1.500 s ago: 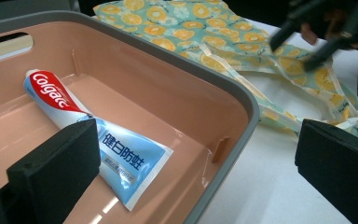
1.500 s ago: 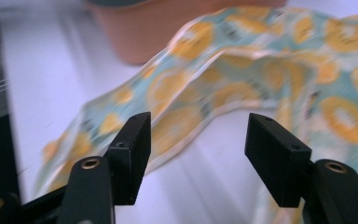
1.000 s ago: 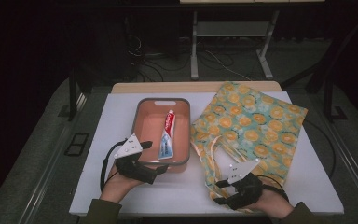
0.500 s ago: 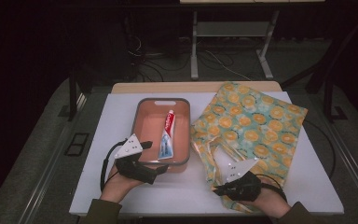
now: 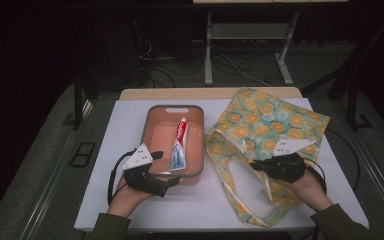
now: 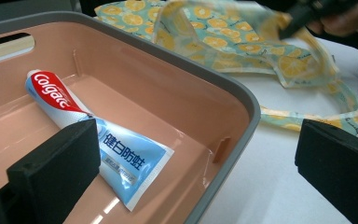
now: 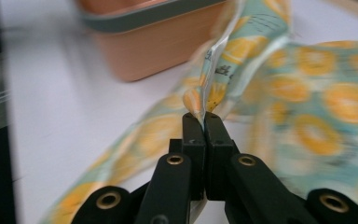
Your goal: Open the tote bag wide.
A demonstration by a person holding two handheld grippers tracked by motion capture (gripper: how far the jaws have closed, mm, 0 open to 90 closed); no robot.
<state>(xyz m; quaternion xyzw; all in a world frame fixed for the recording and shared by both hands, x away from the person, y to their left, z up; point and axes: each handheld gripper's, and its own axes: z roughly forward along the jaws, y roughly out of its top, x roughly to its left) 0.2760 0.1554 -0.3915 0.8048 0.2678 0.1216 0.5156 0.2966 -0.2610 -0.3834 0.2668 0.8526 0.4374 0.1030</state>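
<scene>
The cloth bag (image 5: 267, 127), printed with orange slices on a pale green ground, lies spread over the right half of the white desk (image 5: 115, 135), its handles trailing toward the person. Its left edge lies just beside a pink tub (image 5: 196, 145) with a grey rim, which sits at the middle of the desk. Inside the tub a toothpaste tube (image 5: 179, 150) lies flat along the floor, red cap end pointing away from the person, blue crimped end toward them.

The right hand-held gripper (image 5: 256, 164) rests over the near part of the bag. In the right gripper view its jaws are pressed together on a fold of the bag's fabric (image 7: 204, 100), which rises from between the tips.

The left hand-held gripper (image 5: 167, 168) sits at the tub's near left corner, pointing toward the tub. In the left gripper view its jaws stand wide apart, holding nothing, with the tube's blue end (image 6: 130, 161) and the tub's rim (image 6: 242, 105) between them.
</scene>
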